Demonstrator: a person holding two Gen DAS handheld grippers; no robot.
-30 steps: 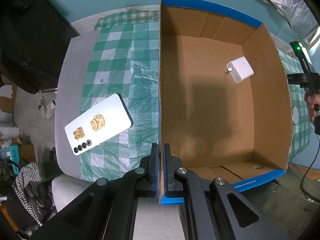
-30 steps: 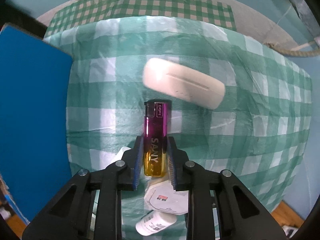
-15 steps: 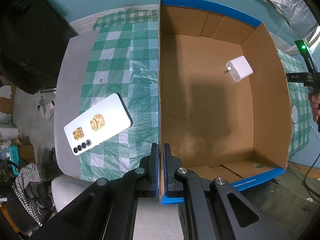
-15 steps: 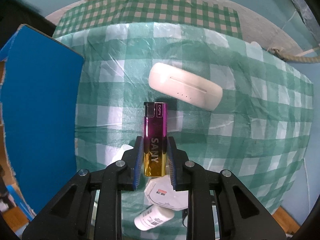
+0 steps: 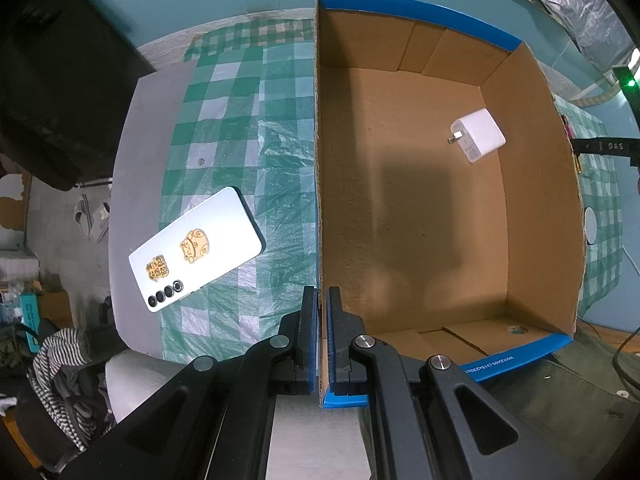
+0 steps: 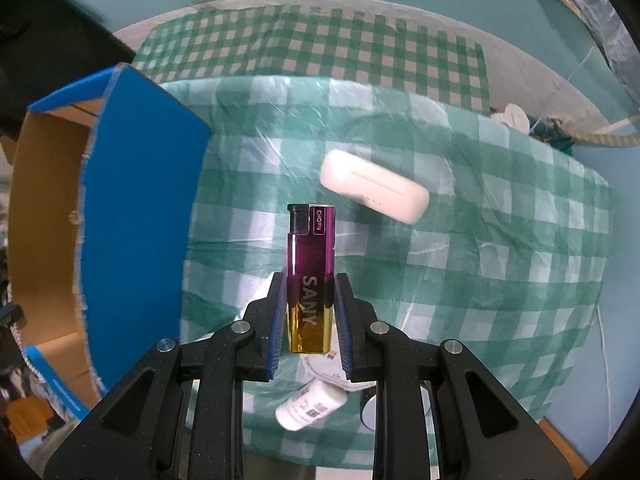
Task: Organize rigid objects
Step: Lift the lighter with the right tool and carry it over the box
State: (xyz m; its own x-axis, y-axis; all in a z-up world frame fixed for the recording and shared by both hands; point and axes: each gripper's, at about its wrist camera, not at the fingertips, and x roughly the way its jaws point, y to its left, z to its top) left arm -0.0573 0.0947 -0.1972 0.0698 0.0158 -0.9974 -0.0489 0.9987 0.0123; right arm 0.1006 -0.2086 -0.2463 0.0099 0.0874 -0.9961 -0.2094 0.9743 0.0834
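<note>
My left gripper (image 5: 322, 300) is shut on the near left wall of the open cardboard box (image 5: 320, 160), which has blue outer sides. A white charger plug (image 5: 478, 135) lies on the box floor at the far right. A white phone (image 5: 196, 250) with gold stickers lies face down on the checked cloth left of the box. My right gripper (image 6: 310, 284) is shut on a purple and gold lighter (image 6: 310, 276), held upright above the green checked cloth. The box's blue wall (image 6: 140, 200) stands to its left in the right wrist view.
A white earbud case (image 6: 374, 191) lies on the cloth beyond the lighter. A small white bottle (image 6: 310, 406) and a round white item (image 6: 322, 364) lie below the right gripper. A rope (image 6: 600, 136) hangs at the table's far right edge. Clothes (image 5: 60, 360) lie beside the table's left.
The right gripper has risen with the lighter, so the cloth and earbud case look smaller and more of the box shows at left. The left gripper has kept still on the box wall.
</note>
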